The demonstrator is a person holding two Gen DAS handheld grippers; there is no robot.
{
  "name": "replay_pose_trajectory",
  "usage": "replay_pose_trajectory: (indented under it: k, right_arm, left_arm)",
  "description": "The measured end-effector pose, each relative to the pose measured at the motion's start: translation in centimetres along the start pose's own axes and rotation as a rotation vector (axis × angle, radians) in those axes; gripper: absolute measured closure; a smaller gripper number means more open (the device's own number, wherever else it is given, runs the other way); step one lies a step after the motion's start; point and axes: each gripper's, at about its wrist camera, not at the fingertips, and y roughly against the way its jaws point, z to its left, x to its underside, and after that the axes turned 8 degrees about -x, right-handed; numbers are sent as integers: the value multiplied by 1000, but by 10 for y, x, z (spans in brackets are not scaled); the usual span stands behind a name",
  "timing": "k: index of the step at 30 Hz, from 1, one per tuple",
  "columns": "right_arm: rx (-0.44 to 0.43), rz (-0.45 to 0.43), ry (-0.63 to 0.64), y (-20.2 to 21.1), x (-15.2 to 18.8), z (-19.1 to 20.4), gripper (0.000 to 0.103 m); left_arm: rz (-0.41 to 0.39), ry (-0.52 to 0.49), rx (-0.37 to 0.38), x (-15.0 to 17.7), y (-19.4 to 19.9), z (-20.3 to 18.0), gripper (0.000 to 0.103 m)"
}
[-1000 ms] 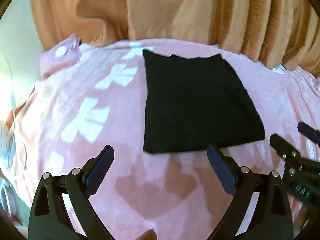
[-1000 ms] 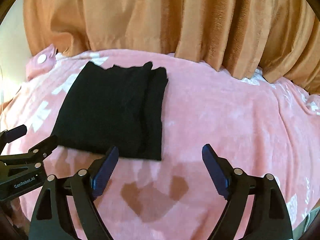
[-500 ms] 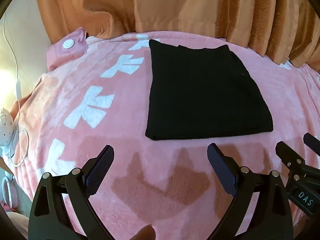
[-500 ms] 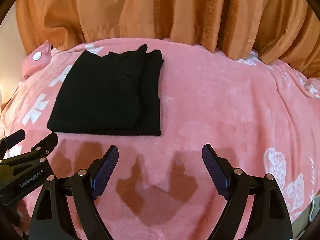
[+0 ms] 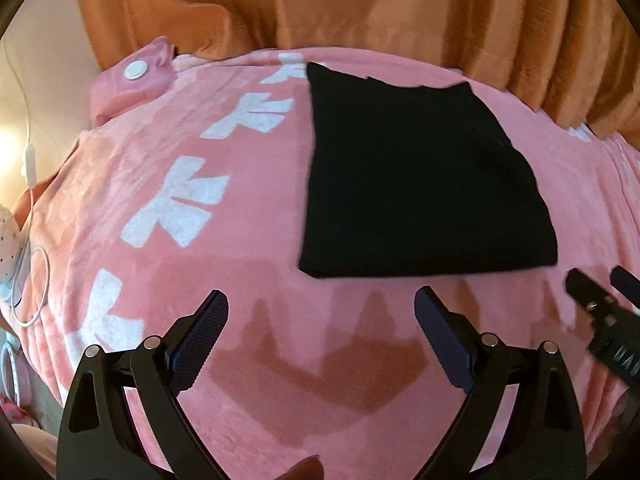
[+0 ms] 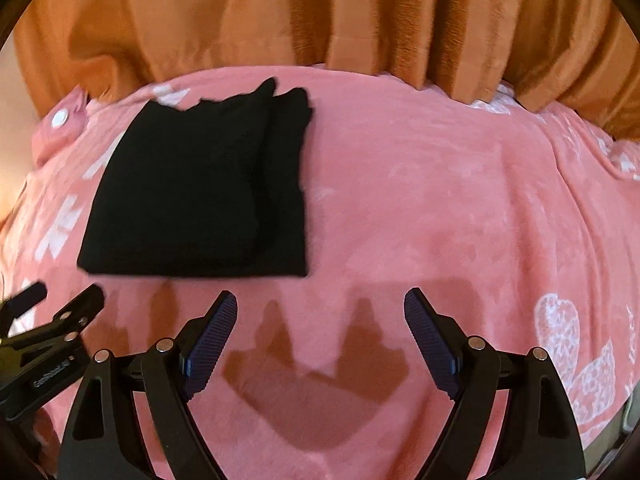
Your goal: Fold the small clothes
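A black garment (image 5: 416, 176) lies folded into a flat rectangle on the pink blanket (image 5: 224, 264). In the right wrist view the garment (image 6: 208, 192) lies at the upper left, its stacked folded layers showing along its right edge. My left gripper (image 5: 322, 322) is open and empty, hovering over the blanket a short way in front of the garment's near edge. My right gripper (image 6: 320, 322) is open and empty, in front of and to the right of the garment. Each gripper shows at the edge of the other's view.
An orange curtain (image 6: 320, 20) hangs behind the bed. A pink blanket corner with a white snap button (image 5: 136, 70) sits at the back left. A white cable (image 5: 30, 160) hangs at the far left beside the bed. White bow and heart prints mark the blanket.
Both grippers have pulled back and risen from the garment, which now lies farther away in both views. The garment itself has not changed shape.
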Motion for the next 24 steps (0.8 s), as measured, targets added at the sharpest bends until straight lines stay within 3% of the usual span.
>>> replay_pose_trajectory:
  k: [4, 13, 24]
  right_arm:
    - [1, 10, -20, -2, 2, -2, 20]
    - [26, 23, 113, -8, 20, 29, 20]
    - [20, 26, 124, -9, 24, 35, 20]
  left_arm:
    - [6, -2, -11, 1, -3, 2, 11]
    - [-25, -48, -39, 7, -2, -10, 11]
    - [-16, -62, -37, 9, -4, -21, 12]
